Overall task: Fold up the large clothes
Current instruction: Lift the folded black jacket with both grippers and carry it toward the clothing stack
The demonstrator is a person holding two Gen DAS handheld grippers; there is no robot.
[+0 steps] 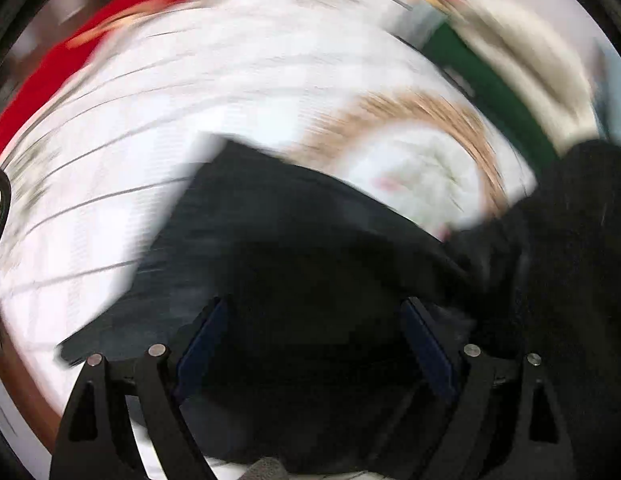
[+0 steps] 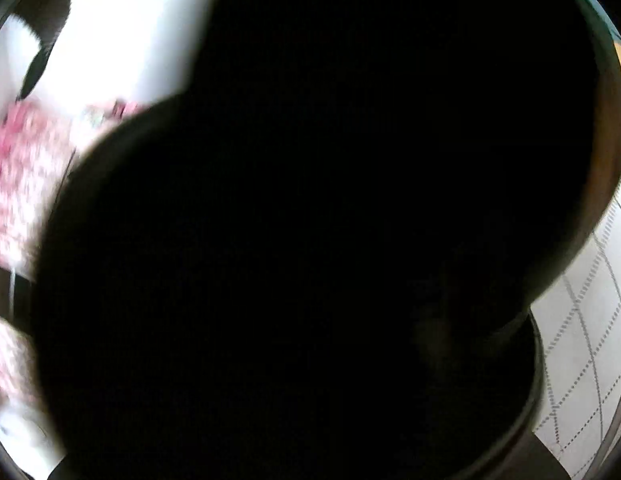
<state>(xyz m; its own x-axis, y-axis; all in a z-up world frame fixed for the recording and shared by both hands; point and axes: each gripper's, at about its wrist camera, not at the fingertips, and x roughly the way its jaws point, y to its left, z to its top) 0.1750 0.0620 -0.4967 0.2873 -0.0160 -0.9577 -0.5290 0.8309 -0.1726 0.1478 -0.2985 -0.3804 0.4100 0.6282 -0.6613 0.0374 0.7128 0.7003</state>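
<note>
A large black garment (image 1: 294, 240) lies on a white quilted bed cover (image 1: 110, 140) in the blurred left wrist view. My left gripper (image 1: 314, 344) is open, its blue-padded fingers (image 1: 202, 344) spread wide just above the black cloth, with nothing between them. In the right wrist view the black garment (image 2: 310, 220) hangs right in front of the lens and fills nearly the whole frame. It hides the right gripper's fingers completely.
A red fabric (image 1: 50, 64) borders the far left of the bed. A green strip (image 1: 490, 80) runs at the far right. A pink floral cloth (image 2: 22, 168) shows left of the garment, and white quilted cover (image 2: 582, 360) at lower right.
</note>
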